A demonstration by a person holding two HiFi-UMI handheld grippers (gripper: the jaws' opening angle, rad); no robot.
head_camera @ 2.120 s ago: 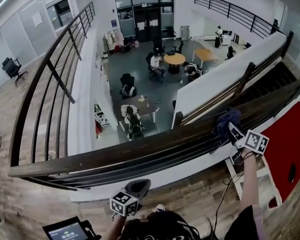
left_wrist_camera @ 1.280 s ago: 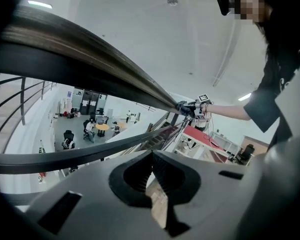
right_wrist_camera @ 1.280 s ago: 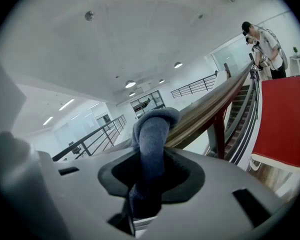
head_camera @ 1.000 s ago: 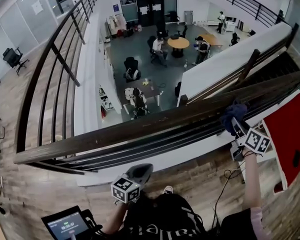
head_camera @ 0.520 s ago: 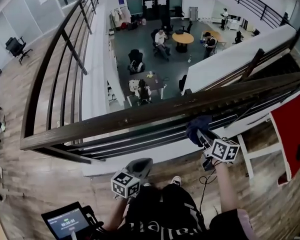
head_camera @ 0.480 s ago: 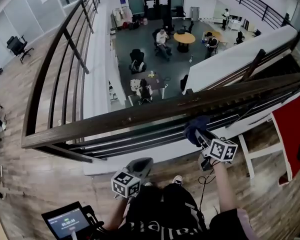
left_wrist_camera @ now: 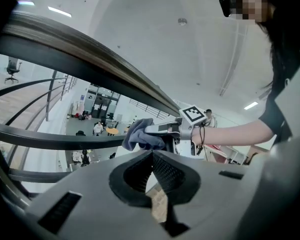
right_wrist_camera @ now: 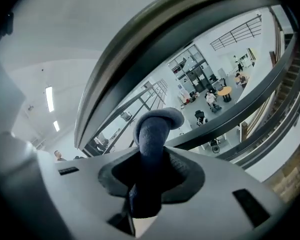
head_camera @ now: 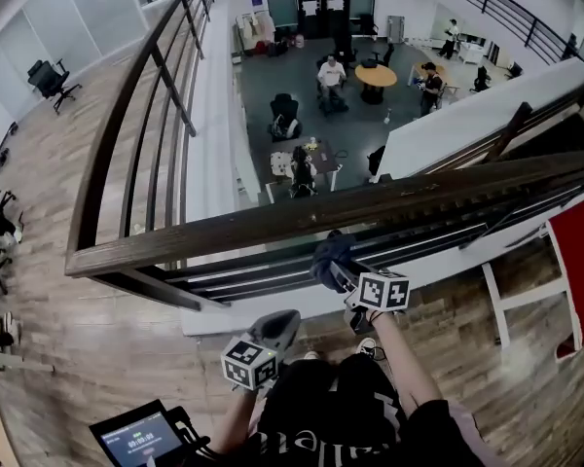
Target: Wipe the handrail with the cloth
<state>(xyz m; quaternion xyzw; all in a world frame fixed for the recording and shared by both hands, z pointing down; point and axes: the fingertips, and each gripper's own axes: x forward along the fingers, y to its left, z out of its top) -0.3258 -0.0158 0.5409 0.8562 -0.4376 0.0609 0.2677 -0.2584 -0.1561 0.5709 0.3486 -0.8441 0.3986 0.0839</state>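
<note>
Nearest the person, the left tongs [head_camera: 275, 327] hung low by the body, pressed together on nothing. Farther out, the right tongs [head_camera: 339, 269] pinched the dark blue cloth [head_camera: 327, 254], whose bunched end sat just under the wooden handrail [head_camera: 224, 230]; whether they touched could not be told. Beyond the handrail, far below, people [head_camera: 331, 71] sat on the lower floor.

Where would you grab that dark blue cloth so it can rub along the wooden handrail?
By its bunched lower end, coming from the person's side of the handrail. The cloth is a soft wad, and the right gripper, shut on it this way, leaves a rounded lump beyond the jaws to press on the rail.
</note>
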